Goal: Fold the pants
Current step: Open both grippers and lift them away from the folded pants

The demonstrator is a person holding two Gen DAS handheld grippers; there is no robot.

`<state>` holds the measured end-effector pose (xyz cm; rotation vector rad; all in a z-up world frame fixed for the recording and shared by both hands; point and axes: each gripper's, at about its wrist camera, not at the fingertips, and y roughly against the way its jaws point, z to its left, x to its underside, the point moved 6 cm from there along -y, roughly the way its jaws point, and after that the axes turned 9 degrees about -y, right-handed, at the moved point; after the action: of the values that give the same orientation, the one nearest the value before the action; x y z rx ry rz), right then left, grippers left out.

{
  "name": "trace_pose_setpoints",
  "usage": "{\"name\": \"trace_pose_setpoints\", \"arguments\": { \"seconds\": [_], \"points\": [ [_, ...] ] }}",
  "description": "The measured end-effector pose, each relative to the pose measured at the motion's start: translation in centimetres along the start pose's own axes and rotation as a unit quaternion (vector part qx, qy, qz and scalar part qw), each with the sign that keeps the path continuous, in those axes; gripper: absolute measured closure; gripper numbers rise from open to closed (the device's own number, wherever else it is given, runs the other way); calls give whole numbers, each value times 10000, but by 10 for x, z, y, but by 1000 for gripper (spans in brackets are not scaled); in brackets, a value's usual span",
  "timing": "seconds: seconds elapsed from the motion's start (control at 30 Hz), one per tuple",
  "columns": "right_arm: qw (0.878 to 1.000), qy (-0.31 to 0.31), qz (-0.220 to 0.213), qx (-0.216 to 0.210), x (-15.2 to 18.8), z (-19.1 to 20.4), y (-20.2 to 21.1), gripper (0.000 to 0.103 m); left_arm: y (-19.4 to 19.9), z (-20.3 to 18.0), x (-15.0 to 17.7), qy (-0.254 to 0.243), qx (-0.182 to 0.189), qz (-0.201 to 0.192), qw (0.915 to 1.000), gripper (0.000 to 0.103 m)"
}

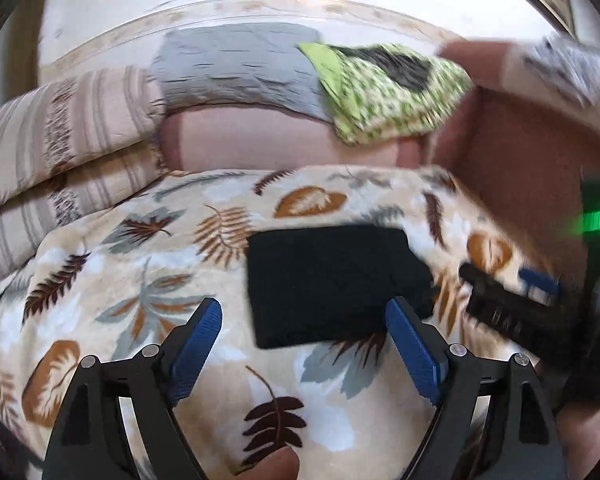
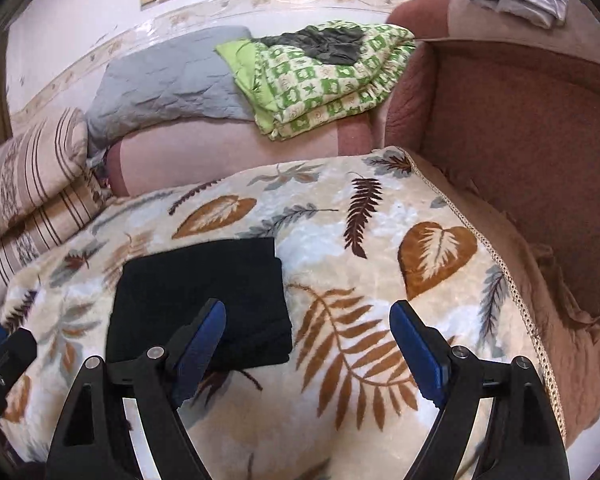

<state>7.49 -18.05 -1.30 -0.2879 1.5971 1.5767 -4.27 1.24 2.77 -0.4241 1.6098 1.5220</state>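
Both my left gripper (image 1: 304, 322) and right gripper (image 2: 308, 324) gape empty; the soft, limp pants (image 2: 200, 300), mid-blanket (image 2: 340, 220), want pinching at folded edges.

Folded pants (image 2: 200, 300) on leaf-print blanket (image 2: 380, 240)

Black pants (image 2: 200, 300) on cream blanket (image 2: 380, 248) with brown/grey leaf print; green-white checked quilt (image 2: 324, 92), grey pillow (image 2: 160, 88), beige striped bedding (image 2: 32, 184), blue gripper pads (image 2: 416, 348).
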Motion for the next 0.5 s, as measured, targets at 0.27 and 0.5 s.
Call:
{"name": "trace_pose_setpoints", "arguments": {
  "seconds": [0.27,0.5],
  "points": [
    [9999,73,43,90,6,2,-6,18,-6,4,5,170,279,240,9992,11],
    [9997,254,-22,46,8,8,-4,18,-14,13,4,245,167,223,9993,1]
  ]
}}
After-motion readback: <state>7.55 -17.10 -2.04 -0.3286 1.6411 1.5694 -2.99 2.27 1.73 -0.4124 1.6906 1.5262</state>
